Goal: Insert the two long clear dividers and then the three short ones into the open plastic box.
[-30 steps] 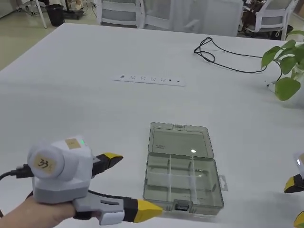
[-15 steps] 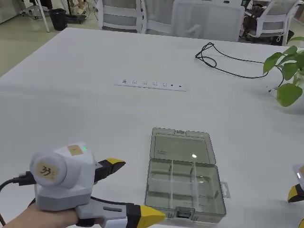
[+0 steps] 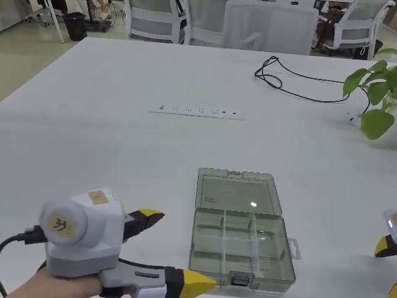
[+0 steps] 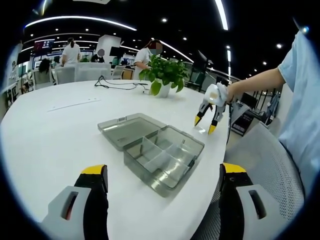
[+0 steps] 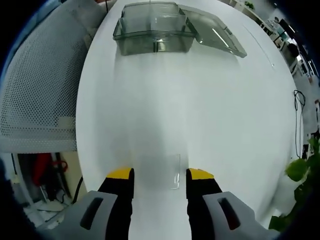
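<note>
While right claw (image 5: 160, 173) gapes, clear divider (image 5: 166, 169) between its tips, box (image 5: 152, 31) beyond

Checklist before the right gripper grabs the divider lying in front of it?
1. Lid of the plastic box open and lying flat: ok.
2. Is the right gripper open: ok.
3. The clear divider lies flat on the table, between that gripper's jaw tips: ok.
4. Is the left gripper open and off the box: ok.
5. Free slot left in the box for this divider: cannot tell.
</note>
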The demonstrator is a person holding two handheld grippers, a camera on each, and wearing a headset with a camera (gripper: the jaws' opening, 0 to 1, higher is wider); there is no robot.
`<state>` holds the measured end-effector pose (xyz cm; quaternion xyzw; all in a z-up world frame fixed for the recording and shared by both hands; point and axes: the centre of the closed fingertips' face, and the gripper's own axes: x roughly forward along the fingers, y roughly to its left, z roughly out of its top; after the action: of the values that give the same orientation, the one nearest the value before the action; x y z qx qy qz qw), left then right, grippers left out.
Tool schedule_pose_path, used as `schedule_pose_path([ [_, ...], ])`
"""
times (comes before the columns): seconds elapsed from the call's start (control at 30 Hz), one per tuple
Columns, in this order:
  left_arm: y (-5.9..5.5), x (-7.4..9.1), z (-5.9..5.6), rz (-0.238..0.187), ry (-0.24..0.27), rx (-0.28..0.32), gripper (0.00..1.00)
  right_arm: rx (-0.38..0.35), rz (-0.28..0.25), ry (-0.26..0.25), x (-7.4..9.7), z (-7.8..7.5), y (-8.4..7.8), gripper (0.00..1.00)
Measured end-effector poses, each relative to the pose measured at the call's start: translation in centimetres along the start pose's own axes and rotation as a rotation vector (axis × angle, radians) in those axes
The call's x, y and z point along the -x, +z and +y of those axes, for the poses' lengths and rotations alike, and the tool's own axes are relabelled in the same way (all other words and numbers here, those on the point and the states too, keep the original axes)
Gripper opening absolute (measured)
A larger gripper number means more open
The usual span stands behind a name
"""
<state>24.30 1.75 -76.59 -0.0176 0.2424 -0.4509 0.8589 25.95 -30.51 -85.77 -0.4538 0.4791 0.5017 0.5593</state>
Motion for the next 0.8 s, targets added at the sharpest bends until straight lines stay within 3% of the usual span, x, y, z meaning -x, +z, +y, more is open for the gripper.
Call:
schedule_pose_path([
  [0.27, -0.2, 0.1, 0.1, 0.002, 0.005, 0.005, 0.94, 0.008, -0.004, 0.024, 0.0, 0.2, 0.0, 0.40],
  [0.43, -0.1, 0.0, 0.1, 0.001, 0.004, 0.003, 0.94, 0.017, 0.003, 0.020, 0.0, 0.0, 0.1, 0.33],
  [0.67, 0.2, -0.2, 0.0, -0.010, 0.003, 0.003, 0.93, 0.005, 0.020, 0.002, 0.2, 0.1, 0.2, 0.32],
  [0.8, 0.3, -0.4, 0.0, -0.020, 0.009, 0.009, 0.93, -0.025, -0.009, -0.004, 0.8, 1.0, 1.4, 0.32],
])
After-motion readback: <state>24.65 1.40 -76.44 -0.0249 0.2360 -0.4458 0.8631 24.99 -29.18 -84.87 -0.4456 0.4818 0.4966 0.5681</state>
